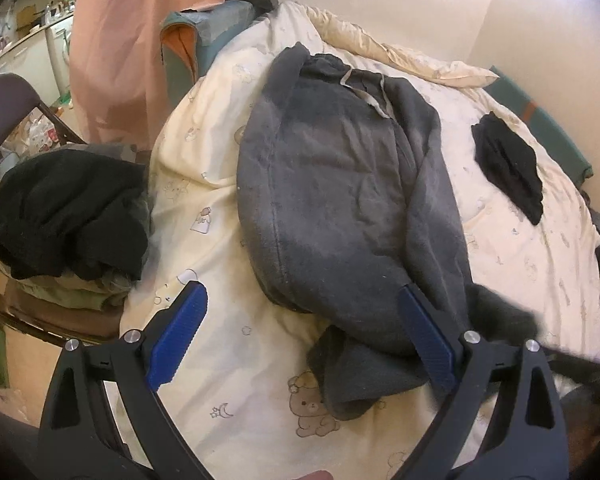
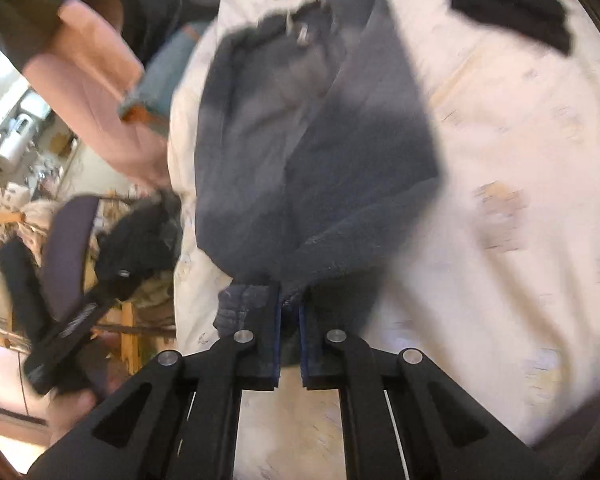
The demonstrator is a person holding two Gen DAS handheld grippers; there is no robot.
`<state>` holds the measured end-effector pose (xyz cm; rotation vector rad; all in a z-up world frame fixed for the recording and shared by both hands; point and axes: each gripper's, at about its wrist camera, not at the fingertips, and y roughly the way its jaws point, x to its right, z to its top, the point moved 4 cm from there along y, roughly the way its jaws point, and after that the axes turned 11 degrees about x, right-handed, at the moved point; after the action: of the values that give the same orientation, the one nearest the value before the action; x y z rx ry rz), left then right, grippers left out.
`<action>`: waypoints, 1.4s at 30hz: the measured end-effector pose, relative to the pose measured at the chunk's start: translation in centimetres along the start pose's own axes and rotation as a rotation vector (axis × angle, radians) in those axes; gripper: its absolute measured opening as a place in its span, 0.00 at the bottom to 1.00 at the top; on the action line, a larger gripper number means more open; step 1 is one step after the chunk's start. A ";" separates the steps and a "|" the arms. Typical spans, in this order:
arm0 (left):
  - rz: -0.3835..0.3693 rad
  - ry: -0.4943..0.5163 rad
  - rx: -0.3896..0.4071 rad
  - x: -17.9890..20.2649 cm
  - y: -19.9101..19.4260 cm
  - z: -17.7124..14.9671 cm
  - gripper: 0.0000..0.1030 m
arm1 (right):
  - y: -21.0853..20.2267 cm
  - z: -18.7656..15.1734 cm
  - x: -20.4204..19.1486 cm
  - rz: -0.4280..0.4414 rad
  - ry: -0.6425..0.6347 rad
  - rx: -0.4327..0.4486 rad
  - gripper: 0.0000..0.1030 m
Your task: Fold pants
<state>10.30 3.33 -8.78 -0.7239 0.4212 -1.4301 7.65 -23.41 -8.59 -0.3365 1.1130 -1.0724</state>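
Dark grey fleece pants (image 1: 332, 184) lie lengthwise on the cream bear-print duvet (image 1: 228, 380), waistband with its pale drawstring at the far end. The leg ends are bunched near me. My left gripper (image 1: 300, 290) hangs wide open over the near end of the legs; its blue right finger (image 1: 424, 332) is over the fabric and its left finger (image 1: 180, 328) over bare duvet. In the blurred right wrist view, my right gripper (image 2: 291, 296) is shut on the near leg end of the pants (image 2: 300, 140), with grey fabric pinched between the pads.
A small black garment (image 1: 508, 164) lies on the duvet to the right of the pants. A chair (image 1: 4, 112) at the left carries a pile of dark and olive clothes (image 1: 72, 212). A pink cloth (image 1: 140, 40) hangs behind it. A wall backs the bed.
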 end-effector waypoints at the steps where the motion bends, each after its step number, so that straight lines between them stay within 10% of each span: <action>1: -0.009 -0.002 -0.001 0.1 -0.1 0.0 0.92 | -1.9 0.6 1.1 -0.013 0.008 0.035 0.06; 7: 0.004 0.029 0.001 0.6 -0.2 -0.3 0.92 | -8.3 2.9 13.0 -0.308 0.117 0.065 0.06; 14: 0.039 0.052 -0.033 -0.1 0.4 -1.5 0.92 | -6.8 3.2 19.1 -0.606 0.078 -0.056 0.17; 22: -0.022 0.115 -0.051 1.5 0.5 -2.8 0.92 | -7.4 4.8 16.6 -0.421 0.074 -0.024 0.22; 24: -0.018 0.136 -0.057 2.0 0.9 -3.2 0.92 | -6.1 4.2 15.0 -0.363 0.053 -0.063 0.67; 26: -0.010 0.145 -0.068 2.3 1.3 -3.3 0.92 | -3.5 2.8 12.3 -0.293 0.002 -0.102 0.76; 34: 0.004 0.167 -0.068 2.3 1.6 -3.4 0.92 | 6.5 -6.1 7.0 -0.393 -0.420 -0.347 0.75; 35: 0.003 0.168 -0.071 2.2 1.6 -3.4 0.92 | 7.0 -6.5 6.9 -0.432 -0.484 -0.350 0.60; 36: 0.001 0.167 -0.072 2.2 1.6 -3.5 0.92 | 7.1 -6.8 6.8 -0.462 -0.562 -0.342 0.26; 42: -0.007 0.157 -0.065 2.4 1.7 -3.4 0.92 | -2.6 2.0 7.5 -0.268 -0.285 -0.049 0.22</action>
<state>9.55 0.27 -12.01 -0.6675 0.5897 -1.4906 8.28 -31.43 -10.09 -0.6707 0.8548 -1.1906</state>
